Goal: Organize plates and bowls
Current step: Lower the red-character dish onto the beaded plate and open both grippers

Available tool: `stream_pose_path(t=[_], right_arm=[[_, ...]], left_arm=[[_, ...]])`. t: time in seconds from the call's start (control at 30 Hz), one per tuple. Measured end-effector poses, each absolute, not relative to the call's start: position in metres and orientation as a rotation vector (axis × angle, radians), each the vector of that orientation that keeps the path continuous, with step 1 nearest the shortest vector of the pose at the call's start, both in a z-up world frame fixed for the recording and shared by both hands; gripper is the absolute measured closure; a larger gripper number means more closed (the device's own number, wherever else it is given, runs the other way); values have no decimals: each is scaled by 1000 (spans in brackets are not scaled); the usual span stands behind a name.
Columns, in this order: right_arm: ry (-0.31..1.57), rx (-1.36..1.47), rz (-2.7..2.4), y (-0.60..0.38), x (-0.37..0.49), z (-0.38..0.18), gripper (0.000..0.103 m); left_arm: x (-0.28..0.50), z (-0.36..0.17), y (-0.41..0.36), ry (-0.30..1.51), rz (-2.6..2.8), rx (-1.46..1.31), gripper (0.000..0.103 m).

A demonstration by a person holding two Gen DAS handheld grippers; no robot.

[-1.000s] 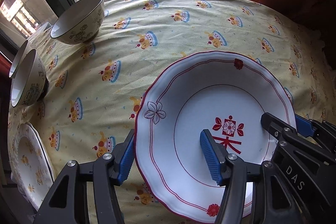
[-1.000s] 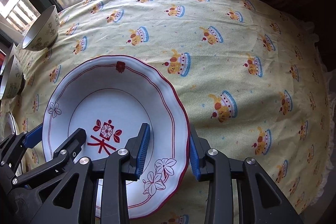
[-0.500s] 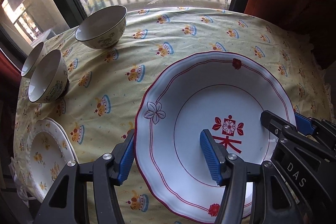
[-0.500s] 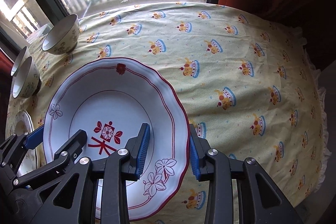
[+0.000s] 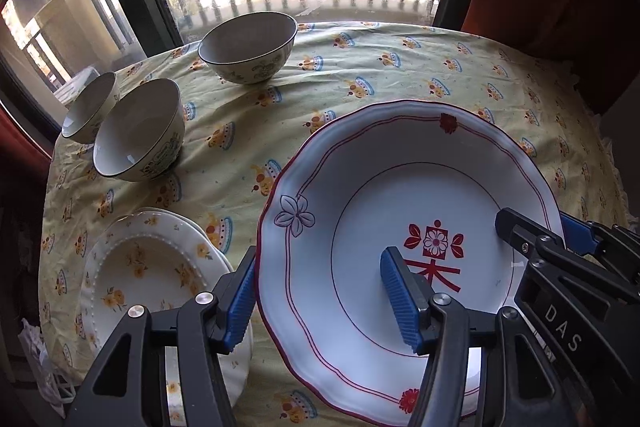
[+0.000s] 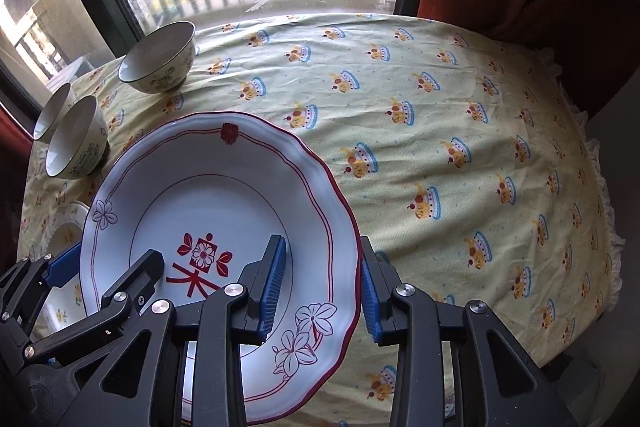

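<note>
two grippers share one red plate [image 5: 404, 211]: the left gripper [image 5: 320, 301] straddles its left rim, one blue pad outside the edge and one inside the well, and the right gripper [image 6: 322, 285] does the same on the opposite rim. each pair of jaws looks closed onto the rim, though the actual pad contact is hard to confirm from these angles. the plate seems held above the cloth [image 6: 460, 131], tilted a little, rather than resting on it.

the relation that matters lies to the left. a stack of yellow plates [image 5: 148, 267] sits low and left of the left gripper, just beside the red plate's left edge and apparently beneath that gripper's outer finger [image 5: 240, 303]. so the likely drop spot is on the left arm's side, and the right arm is the farther one. a plate has no long axis, so what counts is keeping it level and centred over the stack.

three bowls [image 5: 140, 131] stand farther back on the left, well apart from the plate; the far bowl [image 5: 248, 47] stands alone near the window.

my guess is the carry is partway done, with the sideways shift and lowering not yet made.
</note>
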State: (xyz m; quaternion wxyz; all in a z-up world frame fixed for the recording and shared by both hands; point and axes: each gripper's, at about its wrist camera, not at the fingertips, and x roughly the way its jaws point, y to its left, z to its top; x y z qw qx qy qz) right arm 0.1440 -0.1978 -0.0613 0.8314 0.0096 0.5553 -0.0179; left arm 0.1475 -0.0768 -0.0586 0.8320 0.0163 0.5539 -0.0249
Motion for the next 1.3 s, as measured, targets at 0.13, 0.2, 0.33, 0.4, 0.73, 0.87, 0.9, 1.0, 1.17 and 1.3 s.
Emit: stream_pose_path(t=[0.13,0.2,0.33,0.4,0.73,0.87,0.9,1.0,1.17,1.3], right_arm=[[1173,20,-45,-169,132,-58,65],[1172,16,-46,-154,127,-58,65],[1175,19,-42,-126,119,-60,65],[1177,18,-35,-111,116,-63,65],[1213,4,14,-40,110,-85,65],[1241,-7,28,-21,110,-95,65],[1248,-12,30,-16,110,-97,65],[1266,-28,32,-6,111,-103,65],[1287,-52,42,6,116,-110,65],[1304,-65,56,14,120,-115,65]], left_arm=[[137,-57,-48,1168,-55,32,43],[134,-57,-34,1168,-56,32,43],[127,-59,-6,1171,-50,34,43],[123,-61,9,1174,-44,32,43],[112,-79,72,1212,-3,30,43],[110,-88,90,1239,4,19,43],[109,-90,93,1245,4,16,43],[108,-95,101,1261,6,7,43],[108,-99,111,1278,28,-8,43],[107,-103,115,1291,47,-7,43]])
